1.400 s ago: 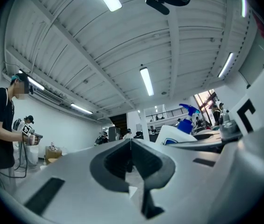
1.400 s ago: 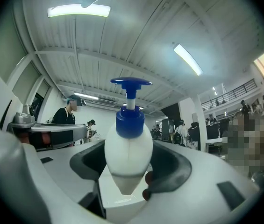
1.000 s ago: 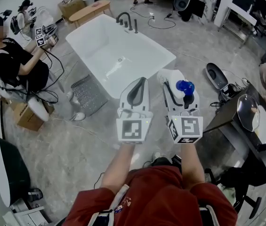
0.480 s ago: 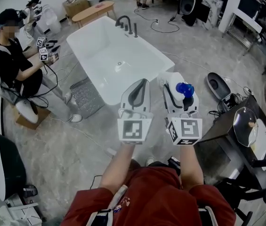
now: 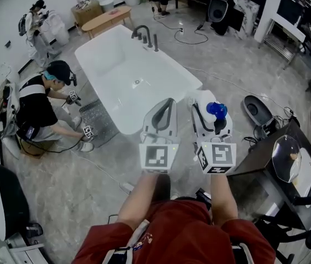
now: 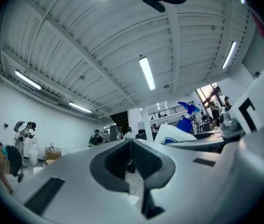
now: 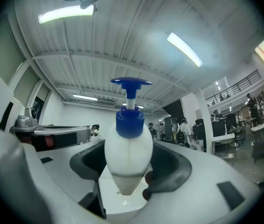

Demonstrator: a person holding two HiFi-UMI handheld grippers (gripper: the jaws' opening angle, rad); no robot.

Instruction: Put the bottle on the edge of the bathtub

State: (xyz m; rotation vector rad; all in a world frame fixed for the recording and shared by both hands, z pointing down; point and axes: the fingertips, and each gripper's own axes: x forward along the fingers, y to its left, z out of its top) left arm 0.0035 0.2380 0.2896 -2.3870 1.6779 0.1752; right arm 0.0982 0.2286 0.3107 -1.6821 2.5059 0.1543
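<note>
- The bottle (image 7: 128, 148), white with a blue pump head, is held upright in the air between the jaws of the right gripper (image 7: 130, 171).
- The right gripper's jaws are set well apart and are closed against the bottle's lower body on both sides.
- In the head view the bottle is seen above the floor (image 5: 89, 191), just beside the near right corner of the bathtub (image 5: 176, 64). It is not resting on the tub's edge.
- The left gripper (image 6: 131, 146) is held level beside the right gripper. Its jaws are brought together at the tips and nothing is held between them.
- The bathtub is white and free-standing, and a dark faucet (image 5: 143, 33) is mounted at its far end.
- A silvery mat (image 5: 97, 117) is laid on the floor against the tub's left side.
- A person (image 5: 39, 109) is crouched just left of the mat, with marker cubes in the hands.
- A wooden bench (image 5: 108, 16) and a cardboard box (image 5: 86, 7) are placed beyond the tub's far end.
- A dark table (image 5: 265, 147) is noted at the right, with a round shiny object (image 5: 287, 158) on it.
</note>
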